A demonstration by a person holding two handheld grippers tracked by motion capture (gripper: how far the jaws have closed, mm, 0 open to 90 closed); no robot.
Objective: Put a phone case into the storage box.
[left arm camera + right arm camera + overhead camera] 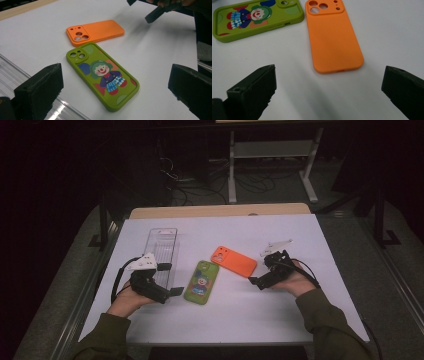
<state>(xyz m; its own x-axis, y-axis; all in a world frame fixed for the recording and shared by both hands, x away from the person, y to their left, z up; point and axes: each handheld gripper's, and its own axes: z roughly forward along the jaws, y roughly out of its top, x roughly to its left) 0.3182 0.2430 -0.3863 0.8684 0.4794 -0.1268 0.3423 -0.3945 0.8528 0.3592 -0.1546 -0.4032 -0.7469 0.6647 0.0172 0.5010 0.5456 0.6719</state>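
A green phone case [201,282] [103,75] [254,17] with a clown picture lies face down in the middle of the white table. An orange phone case [234,261] [95,32] [333,37] lies just right of it, camera holes up. My left gripper [170,279] [116,88] is open, jaws wide apart, just left of the green case and over the clear tray. My right gripper [259,268] [329,86] is open too, right beside the orange case's near end, with nothing between its jaws. The right gripper's jaws [155,15] also appear at the top of the left gripper view.
A clear plastic tray [162,252] [10,72] lies at the left of the white table top [220,320], partly under my left gripper. A wooden edge [220,211] runs along the far side. Beyond it are a white frame stand [272,150] and cables on the floor.
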